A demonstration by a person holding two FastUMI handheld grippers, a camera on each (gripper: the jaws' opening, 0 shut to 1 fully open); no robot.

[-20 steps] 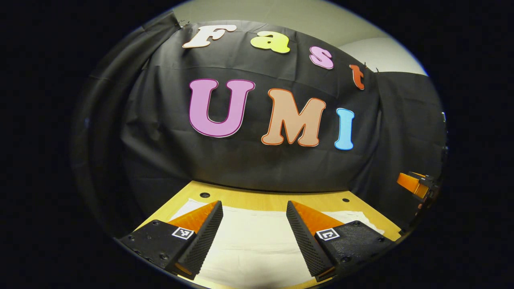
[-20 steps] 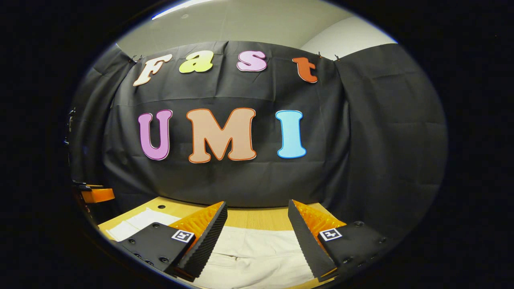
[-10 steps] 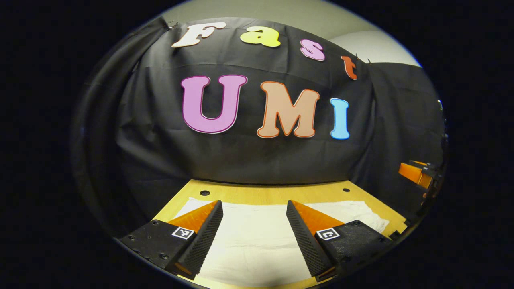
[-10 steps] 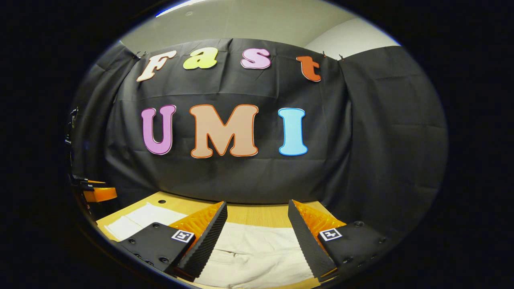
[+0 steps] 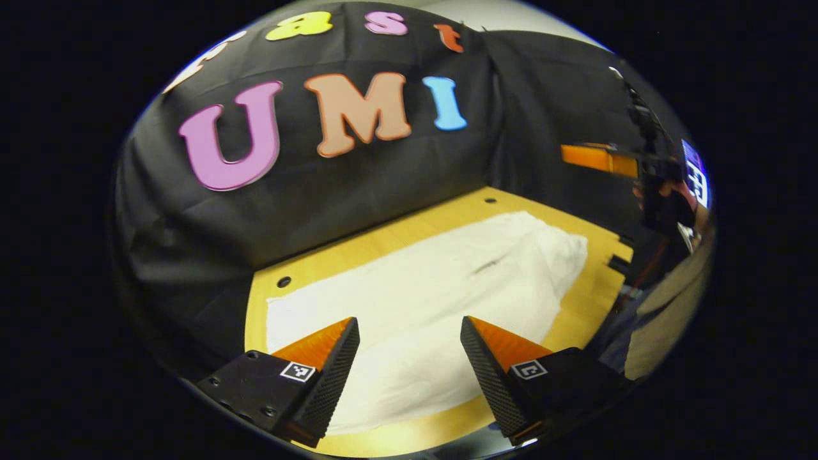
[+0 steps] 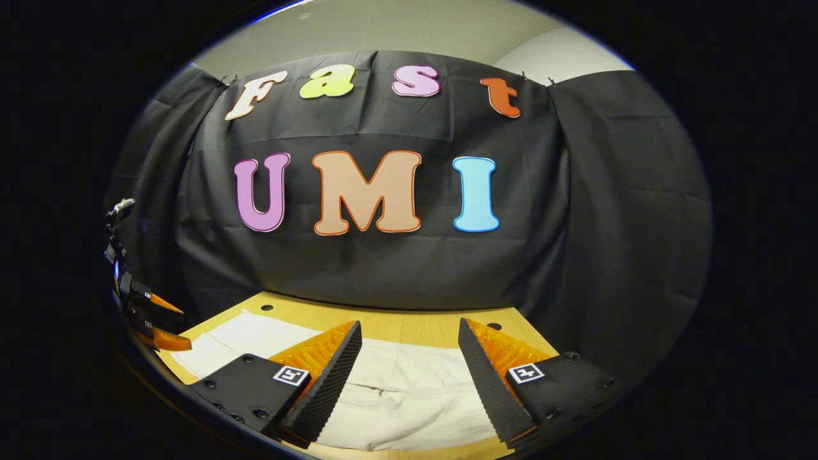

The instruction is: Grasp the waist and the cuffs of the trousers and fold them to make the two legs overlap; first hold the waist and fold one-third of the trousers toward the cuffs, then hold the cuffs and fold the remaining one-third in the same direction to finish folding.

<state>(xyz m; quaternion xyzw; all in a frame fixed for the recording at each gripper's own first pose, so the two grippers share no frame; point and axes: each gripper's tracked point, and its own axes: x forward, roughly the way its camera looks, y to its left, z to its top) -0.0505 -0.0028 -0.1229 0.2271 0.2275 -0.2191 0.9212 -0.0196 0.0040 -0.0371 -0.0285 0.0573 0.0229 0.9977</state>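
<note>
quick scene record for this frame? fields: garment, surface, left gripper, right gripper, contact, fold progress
garment: white trousers lying spread flat
surface: wooden table with small holes near its far edge
left gripper: open, above the trousers
right gripper: open, above the trousers; also at the right edge of the left gripper view, held by a hand
contact: none visible; nothing between either gripper's fingers
fold progress: no fold visible yet

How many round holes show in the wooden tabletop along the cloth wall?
2 in the left gripper view: one hole near the trousers' left end, one near their far right end. The tabletop runs under the trousers, so more may be hidden.
</note>
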